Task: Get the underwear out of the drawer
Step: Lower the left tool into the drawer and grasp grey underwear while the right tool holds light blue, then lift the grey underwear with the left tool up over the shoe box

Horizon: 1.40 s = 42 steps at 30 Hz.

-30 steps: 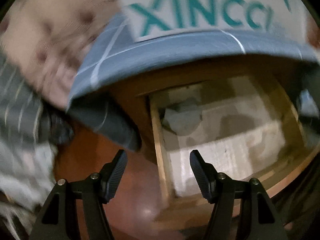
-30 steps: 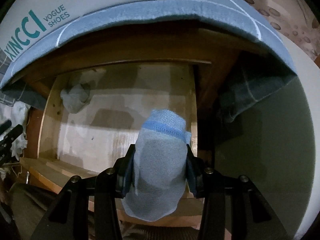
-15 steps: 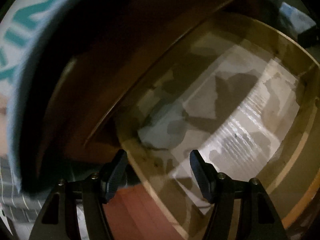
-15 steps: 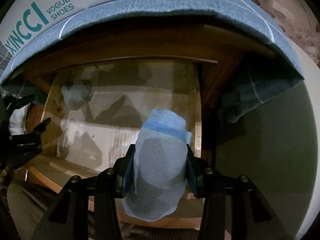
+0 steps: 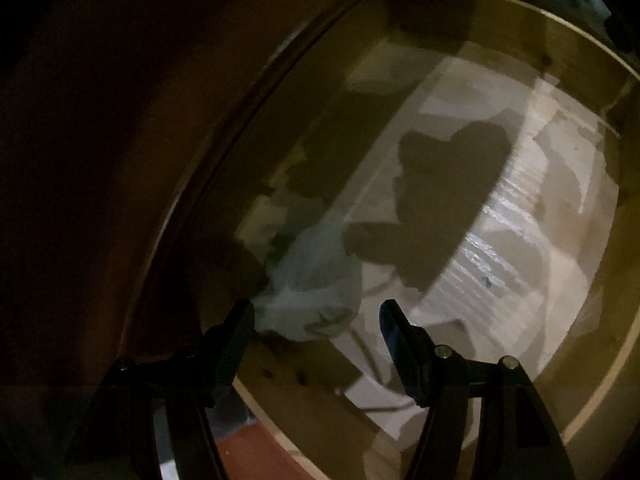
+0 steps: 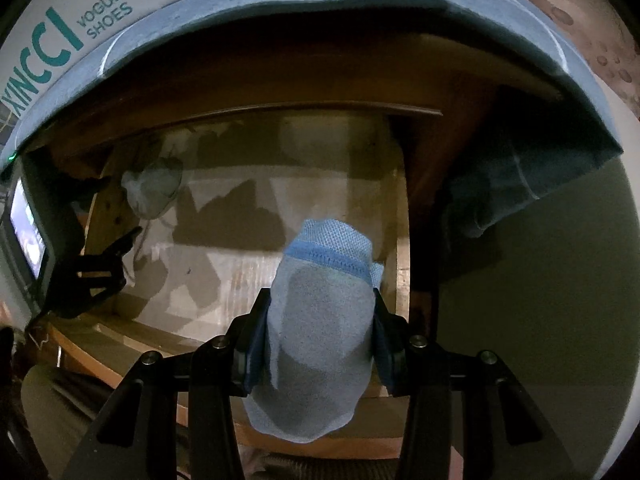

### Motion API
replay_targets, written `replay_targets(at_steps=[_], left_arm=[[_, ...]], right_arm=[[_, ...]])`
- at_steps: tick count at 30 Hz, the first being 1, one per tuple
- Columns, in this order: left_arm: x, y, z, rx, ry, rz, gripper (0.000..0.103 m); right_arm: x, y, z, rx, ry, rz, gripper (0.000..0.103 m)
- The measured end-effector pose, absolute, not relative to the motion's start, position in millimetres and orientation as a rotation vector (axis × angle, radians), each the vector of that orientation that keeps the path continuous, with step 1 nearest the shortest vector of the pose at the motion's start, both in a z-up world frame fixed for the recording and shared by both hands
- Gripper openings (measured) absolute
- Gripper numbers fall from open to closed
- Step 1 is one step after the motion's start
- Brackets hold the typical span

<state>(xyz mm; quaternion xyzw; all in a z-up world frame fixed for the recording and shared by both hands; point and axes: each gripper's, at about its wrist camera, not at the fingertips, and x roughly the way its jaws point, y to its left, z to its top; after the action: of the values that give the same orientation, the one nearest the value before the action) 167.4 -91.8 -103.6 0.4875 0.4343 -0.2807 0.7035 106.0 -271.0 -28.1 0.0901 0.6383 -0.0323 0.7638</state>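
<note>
Left wrist view: vs 1 s ago the left hand-held gripper (image 5: 316,318) has dropped into the drawer (image 5: 552,432), jaws wide w/ nothing gripped, pale crumpled underwear (image 5: 316,280) just beyond the tips. Right hand-held gripper (image 6: 320,316) is unchanged, clamped on blue underwear (image 6: 316,344) above the drawer front. Drawer's back corner is dark, hard to read.

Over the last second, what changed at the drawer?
The left gripper came down into the drawer, rolling as it went, and now has its open jaws around the pale bundle in the back corner, not yet closed. The right gripper stayed put, clamped on the blue underwear.
</note>
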Motion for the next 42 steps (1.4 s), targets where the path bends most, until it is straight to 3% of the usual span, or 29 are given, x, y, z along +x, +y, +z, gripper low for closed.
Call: replay_targets(at_steps=[20,26,32,42], left_arm=[[194.3,-95.9,-149.4,1.113,0.941,-0.706,0.065],[197.4,-93.5,-156.7,1.089,1.024,-0.755,0.043],[203.1,-91.0,-157.8,1.036,1.165,-0.782,0.035],[191.7,-83.1,-144.3,0.924,1.341,-0.803,0.033]], right_arm=[[106.0,-277.2,-31.1,0.237,1.387,-0.065,0.042],[107.6,-276.3,-33.0,0.243,1.389,-0.057,0.042],[107.0,-275.0,-32.5,0.242,1.384,-0.056,0.042],[107.0,-275.2,-33.0,0.243,1.382,-0.048,0.042]])
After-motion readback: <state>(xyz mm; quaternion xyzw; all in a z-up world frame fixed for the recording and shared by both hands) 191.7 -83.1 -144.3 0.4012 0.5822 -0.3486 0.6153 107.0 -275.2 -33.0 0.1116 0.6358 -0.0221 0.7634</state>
